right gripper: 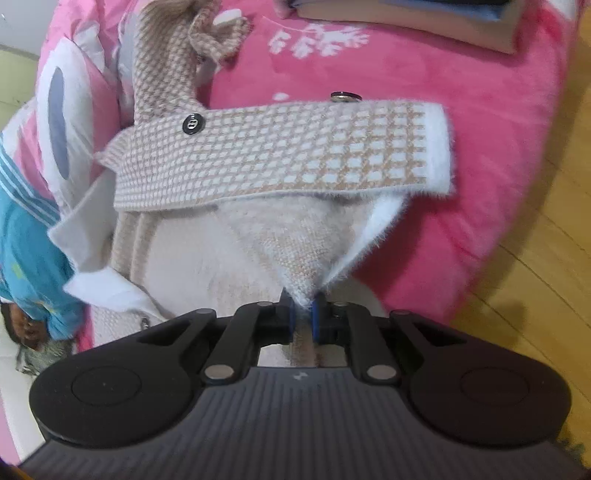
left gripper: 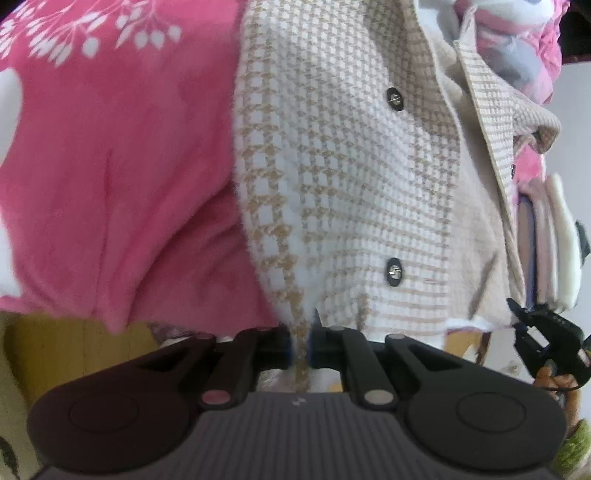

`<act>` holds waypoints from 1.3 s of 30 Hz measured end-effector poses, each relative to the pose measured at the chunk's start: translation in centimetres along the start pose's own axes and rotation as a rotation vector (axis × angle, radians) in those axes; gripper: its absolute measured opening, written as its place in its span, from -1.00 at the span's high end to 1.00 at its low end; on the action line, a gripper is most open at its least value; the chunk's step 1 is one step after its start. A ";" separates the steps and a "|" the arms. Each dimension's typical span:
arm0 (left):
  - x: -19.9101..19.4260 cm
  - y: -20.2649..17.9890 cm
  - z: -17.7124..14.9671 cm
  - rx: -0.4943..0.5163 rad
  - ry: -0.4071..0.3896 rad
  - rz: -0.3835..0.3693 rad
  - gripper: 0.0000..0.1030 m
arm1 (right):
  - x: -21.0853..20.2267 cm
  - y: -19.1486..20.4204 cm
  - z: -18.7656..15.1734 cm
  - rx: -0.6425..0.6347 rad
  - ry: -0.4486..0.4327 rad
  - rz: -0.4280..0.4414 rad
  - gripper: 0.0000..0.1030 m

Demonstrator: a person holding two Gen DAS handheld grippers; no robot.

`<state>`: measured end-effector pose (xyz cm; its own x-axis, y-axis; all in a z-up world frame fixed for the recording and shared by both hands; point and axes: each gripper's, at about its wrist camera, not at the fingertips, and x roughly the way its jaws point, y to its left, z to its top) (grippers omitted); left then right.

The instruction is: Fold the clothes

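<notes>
A beige-and-white houndstooth cardigan (left gripper: 343, 166) with black buttons lies on a pink floral bedspread (left gripper: 110, 166). My left gripper (left gripper: 301, 343) is shut on the cardigan's hem edge at the bed's near side. My right gripper (right gripper: 304, 317) is shut on a pinched corner of the same cardigan (right gripper: 280, 155), whose front panel lies folded across above it. The right gripper also shows in the left wrist view (left gripper: 535, 332) at the far right, at the cardigan's other hem corner.
A stack of folded clothes (left gripper: 550, 243) sits on the bed beyond the cardigan, also in the right wrist view (right gripper: 424, 22). Wooden floor (right gripper: 535, 258) lies past the bed edge. A turquoise garment (right gripper: 26, 240) and a patterned pillow (right gripper: 62, 122) are at left.
</notes>
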<state>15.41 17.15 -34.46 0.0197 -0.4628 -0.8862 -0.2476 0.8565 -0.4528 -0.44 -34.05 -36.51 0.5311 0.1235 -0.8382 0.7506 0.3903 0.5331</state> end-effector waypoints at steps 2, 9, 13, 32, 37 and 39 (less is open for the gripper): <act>0.7 1.0 0.2 0.000 0.008 0.016 0.85 | 0.6 -1.0 -0.2 0.005 0.010 -0.031 0.87; 0.5 3.3 1.8 0.067 0.031 0.064 0.13 | 2.5 -1.3 0.1 -0.065 0.108 -0.146 0.38; -3.2 4.8 2.1 0.071 -0.017 0.068 -0.10 | -0.4 1.4 -0.1 -0.187 0.095 -0.256 0.15; -6.2 -2.5 20.3 0.004 -0.581 0.141 -0.18 | 20.4 35.2 5.0 -0.802 0.076 0.332 0.18; -5.6 -4.5 26.6 0.104 -0.684 0.276 -0.27 | 27.2 38.1 7.2 -0.731 0.184 0.317 0.18; -4.2 -5.0 29.2 0.152 -0.686 0.297 -0.31 | 29.1 38.2 7.2 -0.709 0.206 0.314 0.19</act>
<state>44.83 21.52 -31.36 0.5829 -0.0046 -0.8125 -0.2016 0.9679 -0.1501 46.51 -22.11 -39.77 0.5409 0.4625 -0.7025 0.1135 0.7875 0.6058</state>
